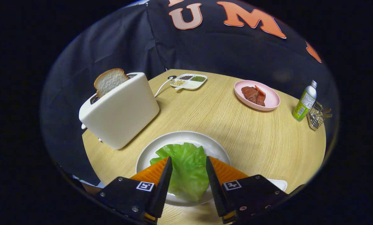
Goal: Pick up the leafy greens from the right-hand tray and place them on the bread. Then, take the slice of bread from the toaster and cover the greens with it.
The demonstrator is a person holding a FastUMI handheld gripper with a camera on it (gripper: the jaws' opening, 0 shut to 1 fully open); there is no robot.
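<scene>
Pale wood table [261, 140], round-edged, is seen under everything, with black cloth hung behind it. At the near end the tongs [189, 165] are held with their two fingers spread apart, a clear gap left between the toothed inner edges, and nothing is pressed by either. Between the fingers, and a little beyond their tips, the greens [186, 168] are laid flat over a white plate [177, 137]; whether bread is covered by the leaf cannot be told. Just right of the right finger, the rim of a second white dish [280, 184] is glimpsed behind the tongs' body.

Ahead and to the left of the tongs, beside the plate, a white toaster [120, 109] is stood, and a bread slice [109, 81] is seen raised out of its slot. A white cord [161, 86] is run from behind it. Far ahead, a divided dish [189, 82] of small grains is set near the table's back edge. Ahead to the right, well apart from the plate, a pink plate [257, 95] with red meat [253, 94] is placed. Farther right, a green bottle [304, 101] is stood beside a small wire basket [316, 116].
</scene>
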